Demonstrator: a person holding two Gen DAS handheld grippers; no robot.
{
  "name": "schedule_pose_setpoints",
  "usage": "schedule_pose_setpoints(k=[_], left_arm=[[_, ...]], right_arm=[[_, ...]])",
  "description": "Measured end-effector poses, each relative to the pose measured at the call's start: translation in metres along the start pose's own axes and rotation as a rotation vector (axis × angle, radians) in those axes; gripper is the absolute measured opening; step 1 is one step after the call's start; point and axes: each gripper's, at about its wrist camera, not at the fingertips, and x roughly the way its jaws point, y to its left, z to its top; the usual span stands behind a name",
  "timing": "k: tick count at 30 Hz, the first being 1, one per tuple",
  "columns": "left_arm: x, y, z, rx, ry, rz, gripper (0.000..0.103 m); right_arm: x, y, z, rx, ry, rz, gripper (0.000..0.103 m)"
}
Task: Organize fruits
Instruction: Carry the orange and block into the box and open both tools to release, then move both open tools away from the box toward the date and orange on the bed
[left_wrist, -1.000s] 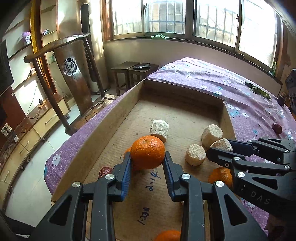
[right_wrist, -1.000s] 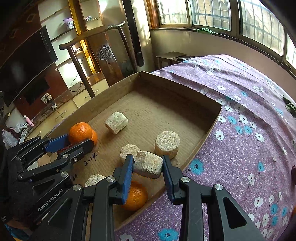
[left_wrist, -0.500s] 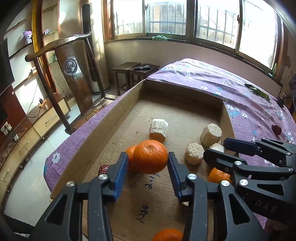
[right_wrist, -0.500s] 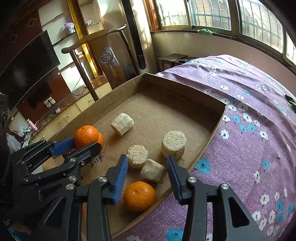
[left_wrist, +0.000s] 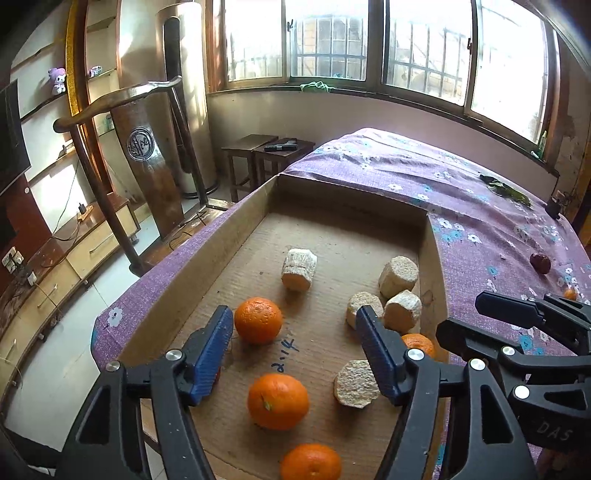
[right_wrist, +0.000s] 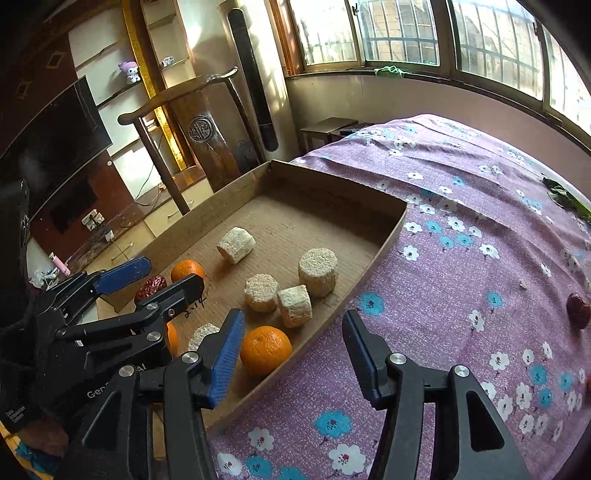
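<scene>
The left gripper (left_wrist: 293, 349) is spread wide with nothing between its fingers, held over the cardboard tray (left_wrist: 207, 254). One orange (left_wrist: 258, 320) lies just ahead by its left finger, another orange (left_wrist: 277, 400) below the gap, and a pale cake (left_wrist: 356, 384) by its right finger. The right gripper (right_wrist: 293, 350) is also wide open and holds nothing, above the tray's edge; an orange (right_wrist: 265, 350) sits beside its left finger. Far to its right a red date (right_wrist: 578, 309) lies on the purple cloth (right_wrist: 461, 258).
</scene>
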Motion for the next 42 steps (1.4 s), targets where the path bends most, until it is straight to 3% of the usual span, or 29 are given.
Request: schedule_pose_setpoints(k=[6, 24, 27, 35, 42], left_arm=[[-0.010, -0.016, 0.002, 0.015, -0.022, -0.024, 0.068], [-0.021, -0.078, -0.001, 0.105, -0.017, -0.111, 0.068], [-0.020, -0.090, -0.002, 0.124, -0.007, -0.137, 0.075], [-0.012, -0.135, -0.002, 0.182, 0.044, -0.238, 0.076], [-0.008, -0.181, 0.001, 0.243, 0.044, -0.274, 0.076]], right_arm=[[-0.025, -0.016, -0.007, 0.028, -0.034, -0.036, 0.066], [-0.068, -0.078, -0.043, 0.145, -0.042, -0.161, 0.068], [-0.075, -0.090, -0.051, 0.168, -0.041, -0.182, 0.070], [-0.101, -0.140, -0.077, 0.251, -0.039, -0.263, 0.071], [-0.119, -0.180, -0.096, 0.339, -0.038, -0.322, 0.071]])
